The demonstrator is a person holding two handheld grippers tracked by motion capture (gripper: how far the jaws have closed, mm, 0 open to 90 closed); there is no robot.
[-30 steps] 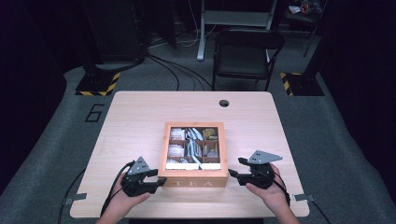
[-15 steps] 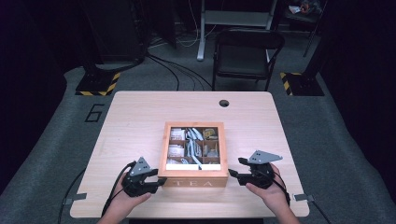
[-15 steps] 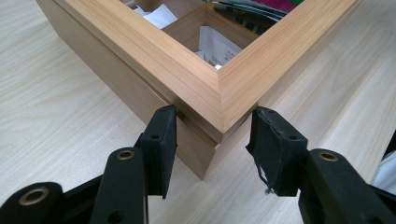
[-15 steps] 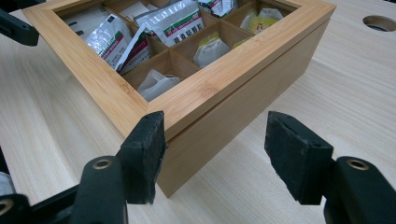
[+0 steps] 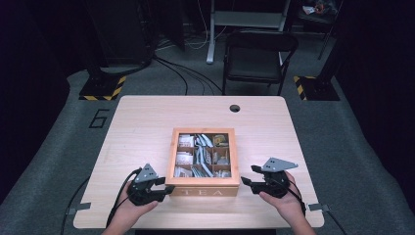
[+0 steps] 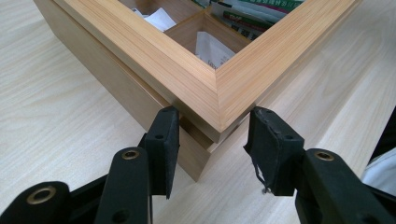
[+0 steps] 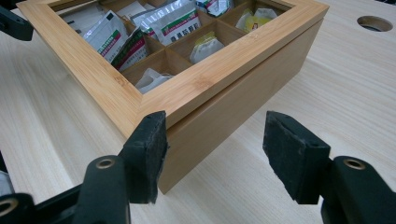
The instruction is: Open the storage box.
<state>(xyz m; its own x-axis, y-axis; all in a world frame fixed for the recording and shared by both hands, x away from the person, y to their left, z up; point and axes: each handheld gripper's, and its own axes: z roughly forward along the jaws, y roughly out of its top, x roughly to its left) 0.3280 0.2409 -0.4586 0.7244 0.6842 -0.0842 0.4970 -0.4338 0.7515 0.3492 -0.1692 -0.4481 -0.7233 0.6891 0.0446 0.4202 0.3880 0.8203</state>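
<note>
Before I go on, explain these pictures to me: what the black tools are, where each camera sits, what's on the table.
A person holds a two-jaw tool in each hand. The high view looks down on the table; the other two cameras ride on the tools. The left hand-held gripper straddles a near corner of the wooden tea box; its jaws have just been closing, one pad touching the box. The right hand-held gripper stands open at the other near corner. The box's framed lid is shut over compartments of tea bags.

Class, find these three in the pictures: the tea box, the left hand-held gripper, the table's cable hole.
tea box (image 5: 203, 190), high view, lettered front wall.
left hand-held gripper (image 6: 212, 142), left gripper view, midway between fingertips.
cable hole (image 5: 235, 108), high view, its centre.
</note>
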